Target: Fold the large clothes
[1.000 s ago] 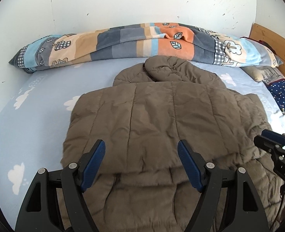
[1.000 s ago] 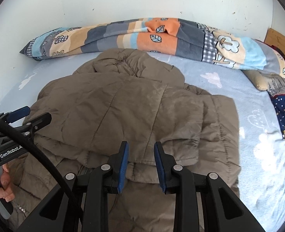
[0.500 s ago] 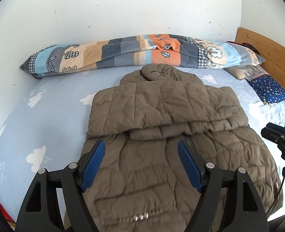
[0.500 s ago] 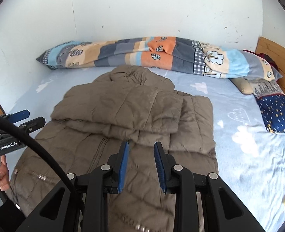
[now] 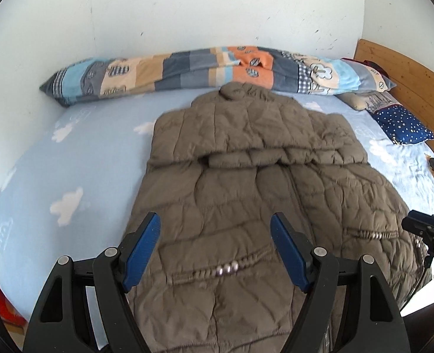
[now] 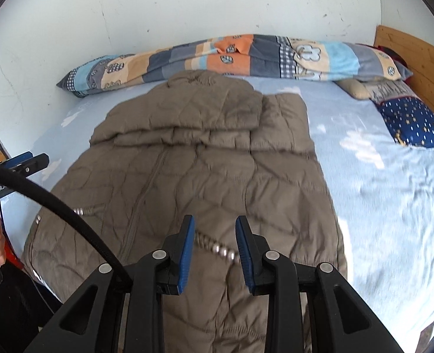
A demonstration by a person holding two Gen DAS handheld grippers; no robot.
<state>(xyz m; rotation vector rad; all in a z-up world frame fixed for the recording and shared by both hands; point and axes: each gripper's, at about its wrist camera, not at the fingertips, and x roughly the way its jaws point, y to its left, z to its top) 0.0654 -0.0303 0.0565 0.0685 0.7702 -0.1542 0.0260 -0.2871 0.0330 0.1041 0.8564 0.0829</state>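
Brown jacket (image 5: 246, 206) below left gripper (image 5: 215, 253) wide open, right gripper (image 6: 214, 247) half-open, both empty

Matt quilted cloth jacket (image 5: 246, 194)

Coat (image 5: 246, 206) olive-brown, quilted, silver snaps. Sheet (image 5: 69, 176) pale blue with white clouds. Blanket (image 5: 217, 67) patchwork: orange, tan, navy, light blue, gingham, leaf prints. Pillow (image 5: 402, 123) navy with small stars. Headboard (image 5: 408, 73) light wood. Wall (image 5: 187, 14) white. Gripper pads (image 5: 142, 247) blue, frames black.
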